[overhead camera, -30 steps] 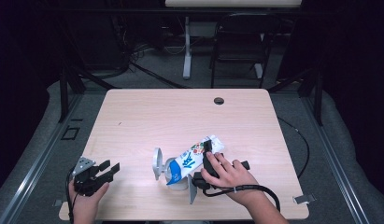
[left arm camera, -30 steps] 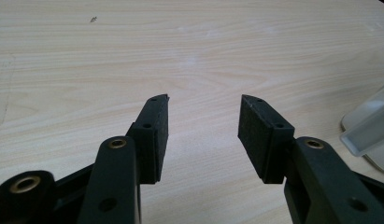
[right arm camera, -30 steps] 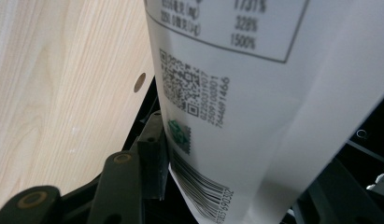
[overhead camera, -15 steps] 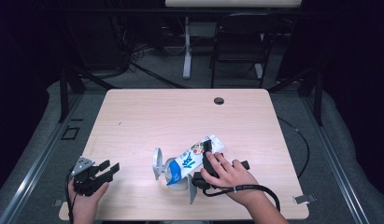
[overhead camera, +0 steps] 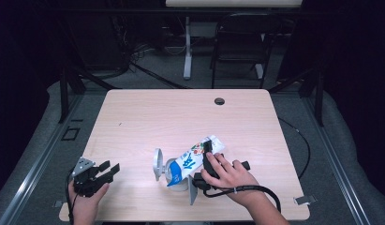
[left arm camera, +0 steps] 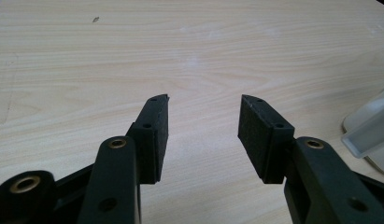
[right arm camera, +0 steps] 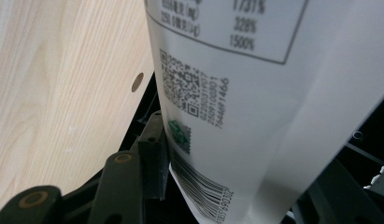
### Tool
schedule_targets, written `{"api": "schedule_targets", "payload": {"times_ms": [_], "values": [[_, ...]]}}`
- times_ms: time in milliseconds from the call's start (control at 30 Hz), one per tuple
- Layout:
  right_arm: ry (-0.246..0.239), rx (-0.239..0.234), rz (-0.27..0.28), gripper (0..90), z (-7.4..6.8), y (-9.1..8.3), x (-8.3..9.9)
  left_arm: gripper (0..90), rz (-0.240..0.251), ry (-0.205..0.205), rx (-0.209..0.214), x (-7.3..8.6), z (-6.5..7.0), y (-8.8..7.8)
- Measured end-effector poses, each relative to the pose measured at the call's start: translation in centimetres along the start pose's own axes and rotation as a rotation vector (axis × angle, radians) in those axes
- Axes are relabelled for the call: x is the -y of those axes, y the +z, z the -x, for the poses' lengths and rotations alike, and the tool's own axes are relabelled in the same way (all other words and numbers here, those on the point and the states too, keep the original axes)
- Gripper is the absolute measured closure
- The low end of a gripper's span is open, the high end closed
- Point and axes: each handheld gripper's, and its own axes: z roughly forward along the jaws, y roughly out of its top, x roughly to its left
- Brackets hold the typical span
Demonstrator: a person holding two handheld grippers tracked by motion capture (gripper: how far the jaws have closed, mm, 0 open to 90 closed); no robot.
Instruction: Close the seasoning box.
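Milk carton [overhead camera: 192, 159] tilted, printed side up, long axis running from upper right down to lower left over the white cup [overhead camera: 177, 176] near the front middle of the desk [overhead camera: 148, 117]. Spout end low, above the cup mouth; probably a pouring step. Held at the upper end by the right gripper [overhead camera: 210, 157], jaws pinching the carton [right arm camera: 255, 112] across its width. White lid [overhead camera: 158, 164] standing just beside the cup. Left gripper [overhead camera: 108, 171] well apart at the front left, jaws spread, nothing between them, resting over bare desk [left arm camera: 189, 56].
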Motion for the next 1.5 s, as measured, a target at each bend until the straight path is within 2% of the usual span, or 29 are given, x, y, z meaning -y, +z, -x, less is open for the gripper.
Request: {"api": "schedule_targets", "payload": {"times_ms": [467,500,533,767,1500], "values": [[-0.007,0.009,-0.009,52.1,0.15,-0.13,0.0,53.3,-0.001,0.0,-0.001,0.0,-0.01,-0.04],[-0.037,0.01,-0.045,52.1,0.3,-0.35,-0.04,53.3,-0.001,0.0,-0.001,0.0,-0.01,-0.04],[-0.043,0.011,-0.052,52.1,0.34,-0.4,-0.04,53.3,-0.001,0.0,-0.001,0.0,-0.01,-0.02],[-0.052,0.006,-0.061,52.5,0.33,-0.47,-0.07,53.3,-0.003,-0.001,-0.001,0.02,-0.03,-0.02],[-0.043,0.002,-0.047,56.6,-0.01,-0.42,-0.01,53.2,-0.001,-0.001,-0.002,0.01,-0.04,0.0]]}}
